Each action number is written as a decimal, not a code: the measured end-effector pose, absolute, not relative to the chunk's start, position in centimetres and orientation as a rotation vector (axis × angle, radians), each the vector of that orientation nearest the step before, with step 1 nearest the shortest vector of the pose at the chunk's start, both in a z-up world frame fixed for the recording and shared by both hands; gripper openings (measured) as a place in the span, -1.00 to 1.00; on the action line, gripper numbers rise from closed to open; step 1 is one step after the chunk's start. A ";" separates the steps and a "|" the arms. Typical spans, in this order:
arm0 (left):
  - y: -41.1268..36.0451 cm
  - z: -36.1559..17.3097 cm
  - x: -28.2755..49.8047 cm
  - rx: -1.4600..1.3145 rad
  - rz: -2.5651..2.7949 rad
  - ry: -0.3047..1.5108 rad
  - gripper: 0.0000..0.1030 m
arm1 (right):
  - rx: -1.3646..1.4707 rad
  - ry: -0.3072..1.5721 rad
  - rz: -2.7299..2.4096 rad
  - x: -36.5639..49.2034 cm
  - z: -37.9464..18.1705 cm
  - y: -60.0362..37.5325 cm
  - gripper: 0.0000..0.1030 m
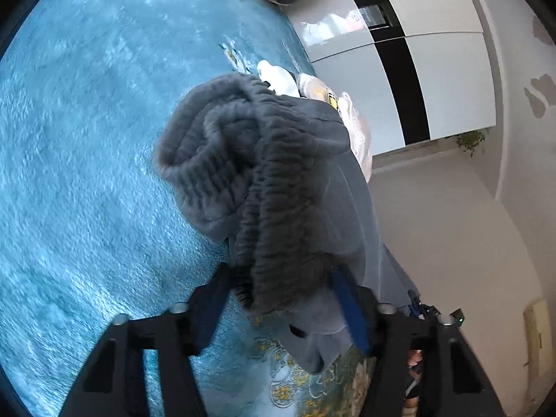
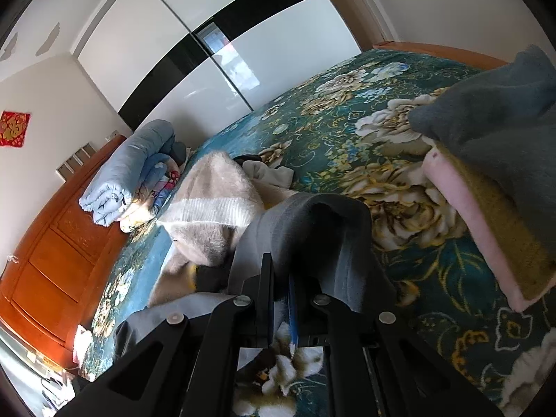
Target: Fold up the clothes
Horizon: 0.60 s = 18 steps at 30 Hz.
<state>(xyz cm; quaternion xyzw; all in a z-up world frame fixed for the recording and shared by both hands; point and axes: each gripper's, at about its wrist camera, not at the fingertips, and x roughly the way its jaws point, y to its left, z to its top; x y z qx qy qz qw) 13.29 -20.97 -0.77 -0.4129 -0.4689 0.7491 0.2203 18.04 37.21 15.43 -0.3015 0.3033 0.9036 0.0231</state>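
Observation:
A grey garment with a gathered elastic waistband (image 1: pixel 264 180) hangs bunched over the blue bedspread (image 1: pixel 76 160). My left gripper (image 1: pixel 281 299) has its jaws wide apart with the waistband lying between them, not pinched. In the right wrist view my right gripper (image 2: pixel 282 278) is shut on a fold of the same grey garment (image 2: pixel 312 222), which drapes over the fingers above the floral bedspread (image 2: pixel 330 132).
A cream fluffy sweater (image 2: pixel 212 201) lies beyond the right gripper. A stack of folded clothes (image 2: pixel 493 187), grey on yellow and pink, sits at right. Rolled light-blue bedding (image 2: pixel 128 173) lies by the wooden headboard (image 2: pixel 52 260). White wardrobe doors (image 2: pixel 194 55) stand behind.

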 end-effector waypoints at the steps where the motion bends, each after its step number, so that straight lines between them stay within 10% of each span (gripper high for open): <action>1: -20.9 -0.6 13.4 -1.138 2.078 -1.296 -0.18 | -0.932 0.950 2.795 18.2 15.4 37.3 -0.87; 6: -21.5 2.4 14.7 -1.061 2.158 -1.218 -0.85 | -0.914 0.939 2.836 19.1 16.4 36.6 -0.87; 18: -22.1 10.0 16.7 -0.883 2.364 -0.960 -0.85 | -0.733 0.736 3.094 24.7 22.9 32.9 -0.87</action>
